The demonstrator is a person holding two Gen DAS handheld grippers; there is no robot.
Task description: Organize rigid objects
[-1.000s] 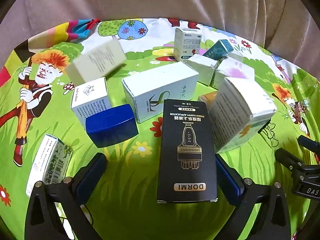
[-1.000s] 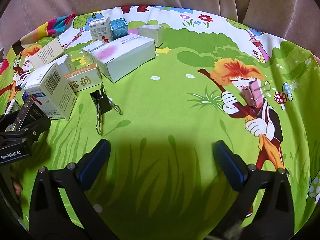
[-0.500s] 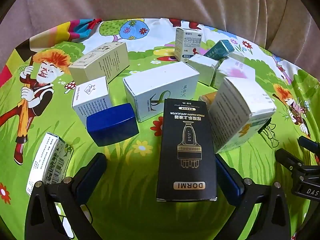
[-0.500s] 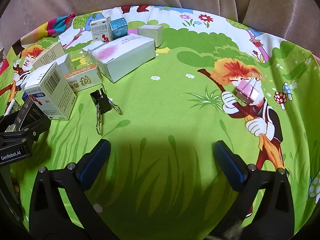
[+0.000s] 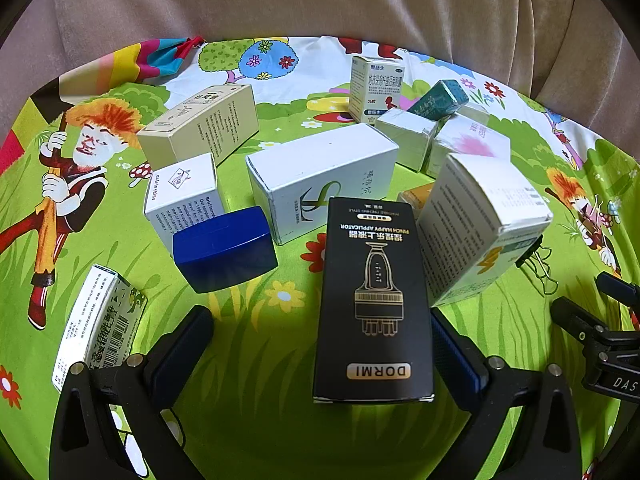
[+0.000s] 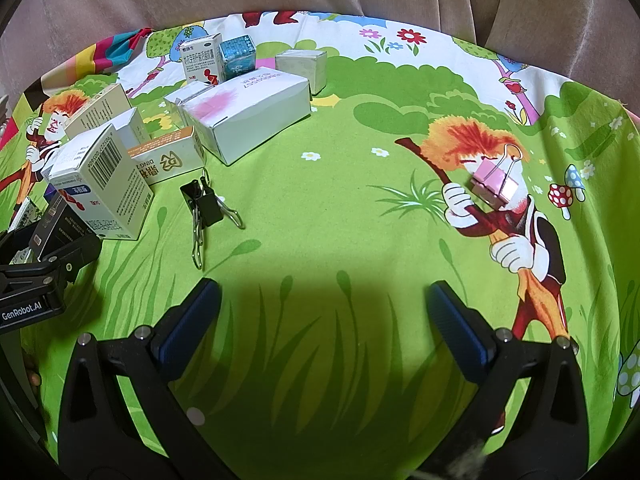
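A bright green cartoon-printed cloth (image 6: 340,208) covered the surface. Nearest, the left gripper (image 5: 320,340) and right gripper (image 6: 322,312) both hung spread, holding nothing. A black DORMI carton (image 5: 374,300) lay between the left fingers; farther off clustered white cardboard boxes (image 5: 320,176).

A bright green cartoon-printed cloth (image 6: 340,208) covers the surface, showing grass, flowers, trees, mushrooms and an orange-haired figure gripping a stick. Behind its far edge rises a taupe, velvety upholstered backrest (image 5: 320,4) with vertical seams and soft folds. Light falls from above, casting a dark shadow (image 6: 332,320) on the near cloth.
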